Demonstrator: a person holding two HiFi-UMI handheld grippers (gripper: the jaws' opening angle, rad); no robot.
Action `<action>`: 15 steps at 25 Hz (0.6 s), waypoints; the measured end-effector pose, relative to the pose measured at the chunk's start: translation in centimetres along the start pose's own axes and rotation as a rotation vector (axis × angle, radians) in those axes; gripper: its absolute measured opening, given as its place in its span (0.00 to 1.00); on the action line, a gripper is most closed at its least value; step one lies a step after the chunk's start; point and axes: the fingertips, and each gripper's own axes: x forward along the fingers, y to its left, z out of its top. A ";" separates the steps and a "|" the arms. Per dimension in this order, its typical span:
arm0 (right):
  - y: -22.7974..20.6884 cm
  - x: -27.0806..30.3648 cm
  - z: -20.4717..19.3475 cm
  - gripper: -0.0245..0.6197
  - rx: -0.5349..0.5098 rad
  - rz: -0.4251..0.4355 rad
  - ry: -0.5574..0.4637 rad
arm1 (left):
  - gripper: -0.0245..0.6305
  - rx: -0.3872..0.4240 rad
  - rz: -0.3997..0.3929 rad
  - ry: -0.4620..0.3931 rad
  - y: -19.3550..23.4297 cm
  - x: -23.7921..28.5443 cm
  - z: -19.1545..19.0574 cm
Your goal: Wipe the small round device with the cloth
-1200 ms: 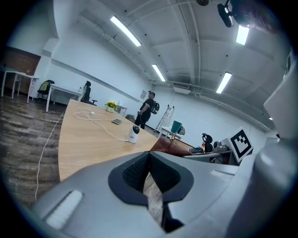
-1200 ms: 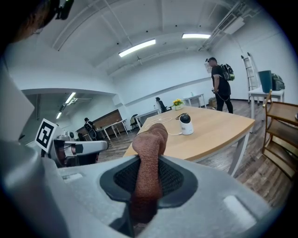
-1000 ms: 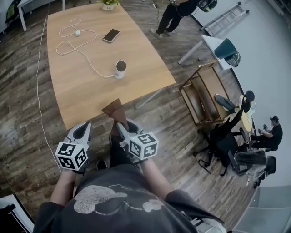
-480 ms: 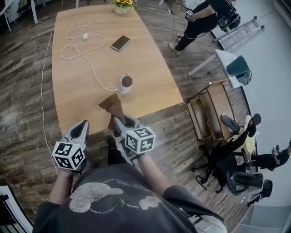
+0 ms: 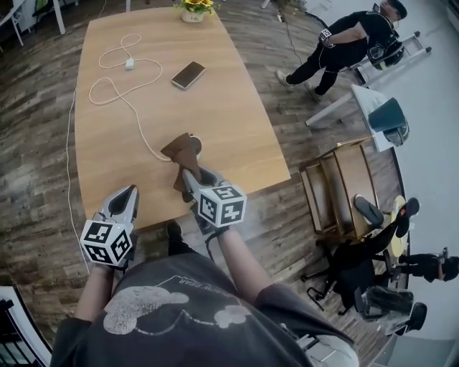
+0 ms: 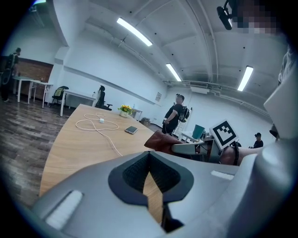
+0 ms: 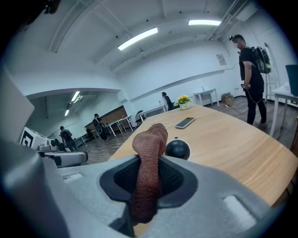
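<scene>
Brown cloth (image 5: 183,147) is sitting pinched in the right tool (image 5: 188,176), whose jaws are closing tightly on its lower part while the upper fold is standing up past the tips. The left tool (image 5: 129,193) is hanging at the near edge of the table (image 5: 229,122), its jaws resting together with nothing between them.

Compared with 1 second ago, the right tool is reaching farther over the table: then the cloth was hovering at the near edge with the small round device (image 7: 177,149) well beyond it, and half a second ago the gap was already shrinking. Now, from the head view, the cloth is covering the device completely. The right gripper view is showing the device's dark rounded face just to the right of the cloth's top and close behind it; whether they are touching I cannot tell. I judge that the approach is ending and the wiping stroke itself is about to begin.

Counting what is lying on the table: 1 cloth, 1 round device, 1 phone (image 5: 188,74) toward the far side, 1 white cable (image 5: 122,93) looping from the far left toward the device, and 1 flower pot (image 5: 192,10) at the far edge. There are 2 tools working, only 1 of them loaded.
</scene>
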 end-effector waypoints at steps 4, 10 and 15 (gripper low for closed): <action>-2.7 0.7 0.7 0.15 0.036 -0.025 0.016 | 0.07 0.000 0.028 0.000 0.4 1.5 0.7; -7.2 0.0 0.7 0.15 0.079 -0.068 0.026 | 0.07 -0.006 0.048 -0.014 0.4 4.2 1.5; -10.8 -0.4 0.6 0.15 0.090 -0.104 0.037 | 0.07 -0.005 0.055 -0.032 -0.5 6.3 1.9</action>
